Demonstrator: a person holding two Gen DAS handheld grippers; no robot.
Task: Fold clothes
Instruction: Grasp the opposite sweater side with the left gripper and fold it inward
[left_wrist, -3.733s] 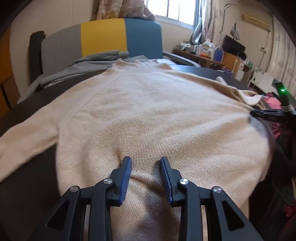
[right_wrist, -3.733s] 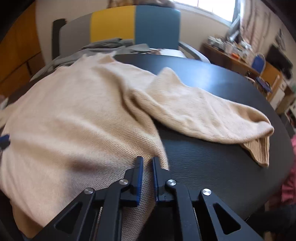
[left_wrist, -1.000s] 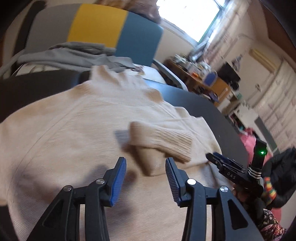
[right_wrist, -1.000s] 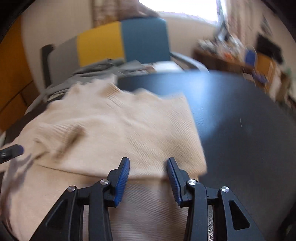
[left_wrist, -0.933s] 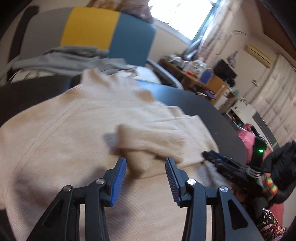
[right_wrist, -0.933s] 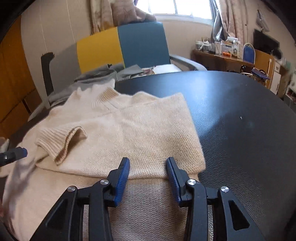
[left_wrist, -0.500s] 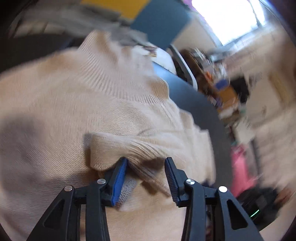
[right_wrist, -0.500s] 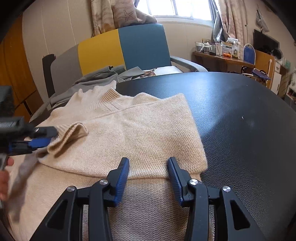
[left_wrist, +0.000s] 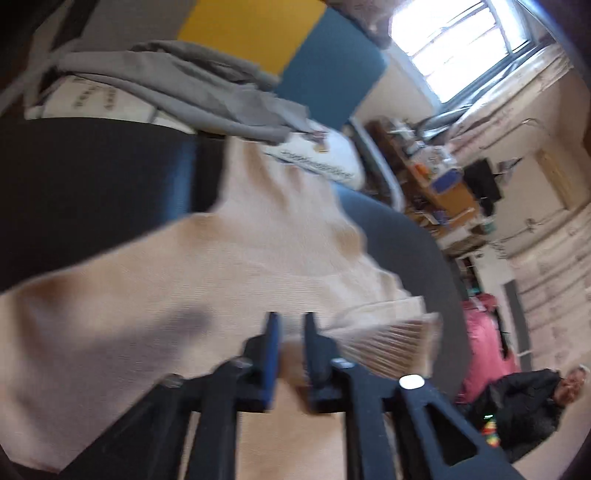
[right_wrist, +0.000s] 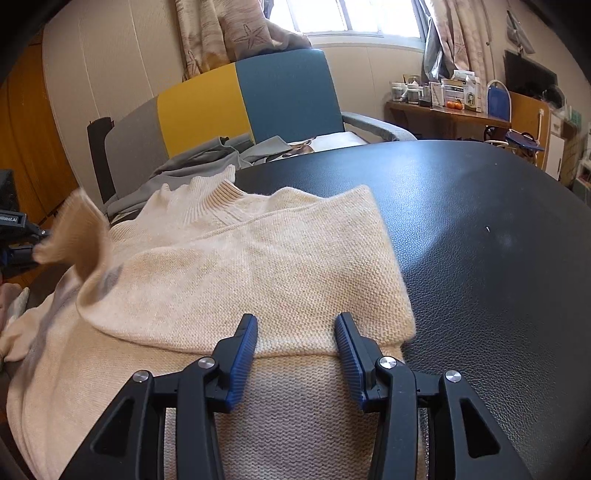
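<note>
Sweater (right_wrist: 236, 273) cuff (right_wrist: 70, 236) now lifted, pinched in left tongs (left_wrist: 291, 332).

Behind the black counter (right_wrist: 498, 258), a grey, yellow and blue chair (right_wrist: 258, 99) (grey garment (right_wrist: 207, 162) draped on its seat); farther right, a cluttered desk (right_wrist: 447, 114) beneath the window (right_wrist: 347, 16).

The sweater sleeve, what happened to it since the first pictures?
It was folded across the sweater. The left hand-held gripper then shut on the sleeve cuff and lifted it leftward. The right hand-held gripper opened and hovers. The black table stayed put.
</note>
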